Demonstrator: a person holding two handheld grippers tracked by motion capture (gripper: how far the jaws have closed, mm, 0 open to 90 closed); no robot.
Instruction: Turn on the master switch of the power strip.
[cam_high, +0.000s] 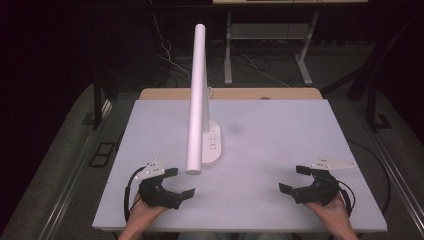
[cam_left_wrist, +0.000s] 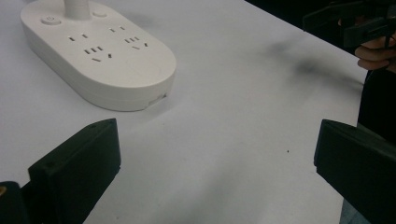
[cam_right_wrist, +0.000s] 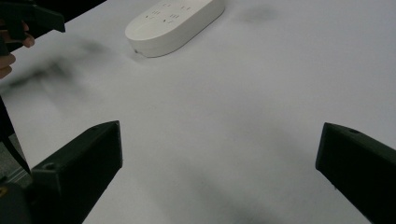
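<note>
A white desk lamp stands on the white table (cam_high: 280, 135); its oval base (cam_high: 212, 145) carries power sockets, and its long white bar (cam_high: 198, 100) reaches toward me. The base (cam_left_wrist: 100, 58) lies ahead and left in the left gripper view, and far off at the top (cam_right_wrist: 175, 21) in the right gripper view. My left gripper (cam_high: 179, 182) rests near the front left edge, open, with nothing between its jaws. At the front right my right gripper (cam_high: 295, 179) is open and empty too. Both point inward toward each other.
A wooden strip (cam_high: 230, 93) runs along the table's far edge. Beyond it, cables and metal table legs (cam_high: 228, 50) stand on the dark floor. A faint grey smudge (cam_high: 234, 130) marks the tabletop right of the lamp base.
</note>
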